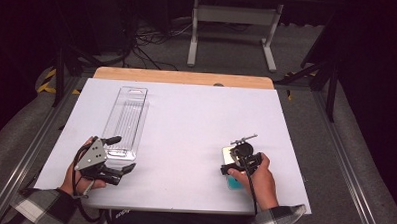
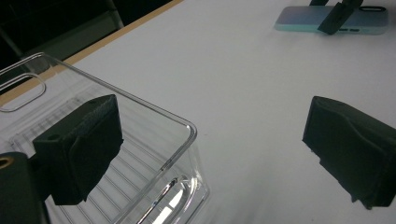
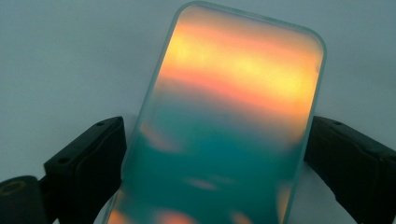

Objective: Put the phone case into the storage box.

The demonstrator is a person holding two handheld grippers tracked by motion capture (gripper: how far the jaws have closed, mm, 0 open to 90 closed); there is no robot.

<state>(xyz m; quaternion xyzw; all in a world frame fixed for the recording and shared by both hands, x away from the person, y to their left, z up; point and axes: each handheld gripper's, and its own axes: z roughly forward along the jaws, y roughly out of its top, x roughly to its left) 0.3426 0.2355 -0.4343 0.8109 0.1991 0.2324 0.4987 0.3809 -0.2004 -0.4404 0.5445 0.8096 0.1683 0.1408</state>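
**Phone between the right jaws, tray corner between the left**

Low in the high view, the right gripper (image 1: 236,166) sits at the lower right of the white table (image 1: 186,121), a hand wrapped round it, and under it lies the phone (image 1: 230,182), only a teal sliver showing past the knuckles. The right gripper view gives what that angle hides: the phone (image 3: 224,121) fills the middle of the frame, a glossy face with orange glare up top and teal below, one black jaw at each long edge. The jaws are close against those edges; whether they press or just flank it, I cannot tell.

At the lower left of the high view, the left gripper (image 1: 119,154) hangs at the near end of the clear tray (image 1: 127,120). The left gripper view sharpens that: its jaws stand wide apart, the left-hand jaw inside the clear tray (image 2: 140,121) behind its near wall, the right-hand jaw out over bare table, so the tray's rounded corner lies between them. At the upper right of that frame the phone (image 2: 303,21) lies flat, well apart.

Farther up the high view, the tray runs toward the table's wooden far edge. Between tray and phone the white surface is wide and bare; the phone lies near the table's front edge.
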